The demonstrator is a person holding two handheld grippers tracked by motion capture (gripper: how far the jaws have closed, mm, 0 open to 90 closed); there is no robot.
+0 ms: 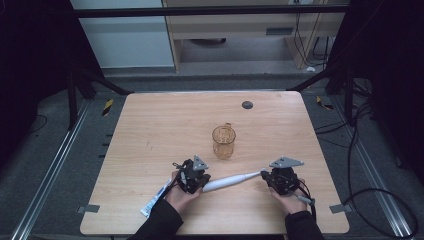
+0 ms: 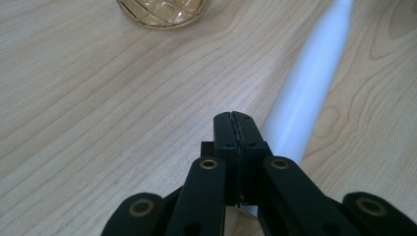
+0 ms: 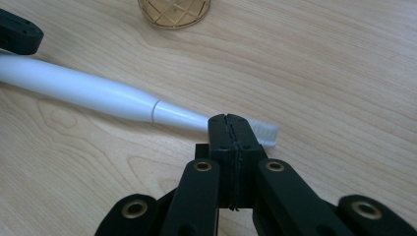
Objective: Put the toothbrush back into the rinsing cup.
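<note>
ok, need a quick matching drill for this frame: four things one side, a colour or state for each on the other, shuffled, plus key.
Things:
1. toothbrush
2. glass cup
3. left gripper
4. toothpaste tube

Descriptions:
A. amber, patterned, standing upright
B. jaws shut, nothing between them
C. white, lying flat between the two grippers
D. by the left forearm, partly hidden

Pairs: 1-C, 2-A, 3-B, 4-D

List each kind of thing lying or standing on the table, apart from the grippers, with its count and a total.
Electric toothbrush, white: 1
Glass mug, amber: 1
Toothpaste tube, white and blue: 1
Total: 3
</note>
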